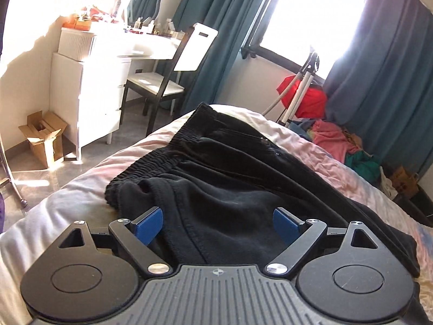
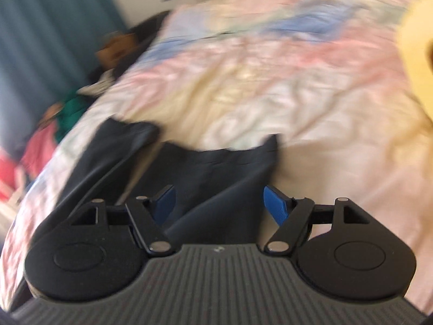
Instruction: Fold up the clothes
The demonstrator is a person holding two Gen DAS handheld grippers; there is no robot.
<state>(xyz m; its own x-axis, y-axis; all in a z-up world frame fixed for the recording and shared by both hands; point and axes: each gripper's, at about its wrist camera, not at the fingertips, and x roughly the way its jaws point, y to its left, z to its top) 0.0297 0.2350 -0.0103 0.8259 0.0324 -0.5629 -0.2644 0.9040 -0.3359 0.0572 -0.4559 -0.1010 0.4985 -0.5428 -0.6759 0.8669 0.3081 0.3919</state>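
Left wrist view: black trousers point(image 1: 216, 168) lie on the bed just beyond the wide, empty left gripper point(image 1: 217, 226).

No readable text, label, brand or number in either view; right wrist view motion-blurred, small marks on gripper bodies too tiny to read.

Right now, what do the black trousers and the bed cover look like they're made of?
Black trousers: soft matte knit, probably cotton fleece; thick stitched seams, gathered elastic waistband, no sheen. Bed cover: thin woven fabric, perhaps cotton, in pastel print; fine creases and a faint gloss in sunlight.
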